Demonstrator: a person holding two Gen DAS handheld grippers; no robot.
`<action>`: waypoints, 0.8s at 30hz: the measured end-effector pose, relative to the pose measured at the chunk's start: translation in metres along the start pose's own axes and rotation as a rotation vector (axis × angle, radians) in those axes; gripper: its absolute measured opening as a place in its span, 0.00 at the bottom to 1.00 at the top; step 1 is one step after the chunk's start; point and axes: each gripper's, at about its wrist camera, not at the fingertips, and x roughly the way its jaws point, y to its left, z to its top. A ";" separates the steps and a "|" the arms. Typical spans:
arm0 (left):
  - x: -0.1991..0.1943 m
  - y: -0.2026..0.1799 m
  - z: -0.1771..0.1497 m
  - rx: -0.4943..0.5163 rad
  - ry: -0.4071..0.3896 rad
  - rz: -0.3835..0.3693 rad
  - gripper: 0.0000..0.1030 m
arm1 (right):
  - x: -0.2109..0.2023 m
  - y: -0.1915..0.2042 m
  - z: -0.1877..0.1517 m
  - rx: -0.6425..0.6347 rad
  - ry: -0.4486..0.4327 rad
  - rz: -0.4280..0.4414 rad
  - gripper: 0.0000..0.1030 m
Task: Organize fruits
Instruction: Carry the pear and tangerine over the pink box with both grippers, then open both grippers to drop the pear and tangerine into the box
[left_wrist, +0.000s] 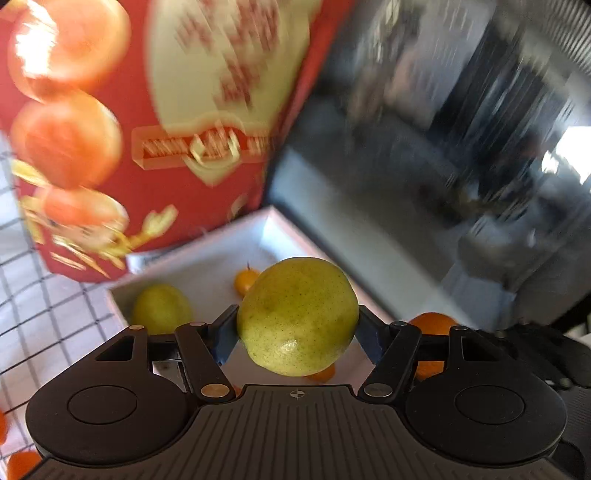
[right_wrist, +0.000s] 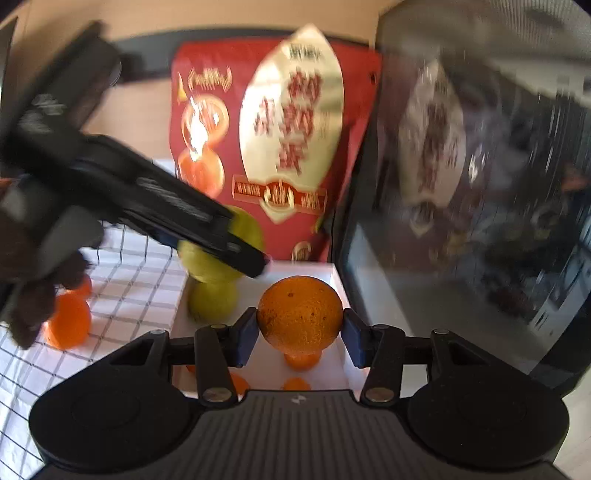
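Observation:
My left gripper (left_wrist: 297, 321) is shut on a yellow-green pear (left_wrist: 297, 315) and holds it above a white box (left_wrist: 207, 258). Another pear (left_wrist: 160, 308) and small orange fruits (left_wrist: 245, 280) lie in the box. My right gripper (right_wrist: 299, 332) is shut on an orange (right_wrist: 300, 312), also above the white box (right_wrist: 334, 275). In the right wrist view the left gripper (right_wrist: 255, 258) reaches in from the left with its pear (right_wrist: 214, 264), over the second pear (right_wrist: 212, 301).
A red printed fruit bag (right_wrist: 277, 147) stands behind the box. A dark glossy appliance (right_wrist: 480, 184) stands to the right. Oranges (right_wrist: 68, 321) lie on a white checked cloth (right_wrist: 140, 280) at the left.

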 end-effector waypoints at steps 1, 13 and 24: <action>0.014 -0.002 0.000 0.016 0.034 0.020 0.69 | 0.004 -0.001 -0.004 0.004 0.014 -0.002 0.47; 0.083 0.007 -0.005 0.021 0.189 0.154 0.69 | 0.049 -0.012 -0.034 -0.017 0.122 -0.004 0.46; -0.040 0.037 -0.034 -0.193 -0.162 -0.016 0.65 | 0.046 -0.011 -0.021 0.006 0.087 0.009 0.46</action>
